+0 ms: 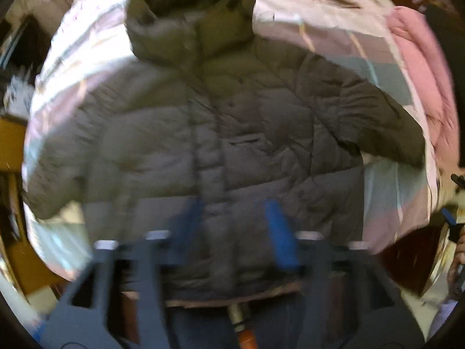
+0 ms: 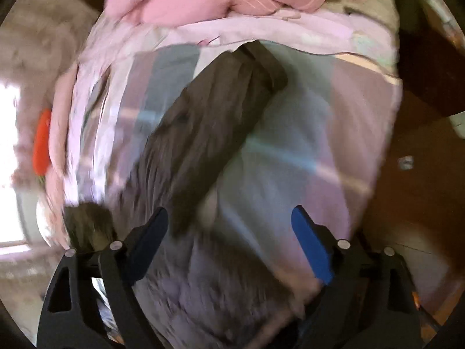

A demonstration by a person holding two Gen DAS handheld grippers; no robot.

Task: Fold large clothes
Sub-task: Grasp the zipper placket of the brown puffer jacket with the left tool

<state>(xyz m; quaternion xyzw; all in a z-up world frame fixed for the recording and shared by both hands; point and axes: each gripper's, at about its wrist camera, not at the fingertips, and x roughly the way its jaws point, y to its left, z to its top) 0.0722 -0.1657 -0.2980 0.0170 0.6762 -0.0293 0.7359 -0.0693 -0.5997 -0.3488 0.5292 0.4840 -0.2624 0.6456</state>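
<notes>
A grey-brown hooded puffer jacket [image 1: 221, 133] lies flat, front up, on a bed with a pastel patchwork sheet [image 1: 386, 189]. Its hood points away and both sleeves are spread out. My left gripper [image 1: 235, 218] is open and empty, above the jacket's lower front near the hem. In the right wrist view the jacket's right sleeve [image 2: 209, 128] runs diagonally across the sheet [image 2: 296, 157]. My right gripper [image 2: 229, 226] is wide open and empty, above the jacket's side where the sleeve joins the body. Both views are blurred by motion.
A pink folded quilt [image 1: 418, 72] lies along the bed's right side and shows at the top of the right wrist view [image 2: 203, 3]. An orange object [image 2: 42, 142] sits at the far left. Brown wooden floor [image 2: 412, 174] lies beside the bed.
</notes>
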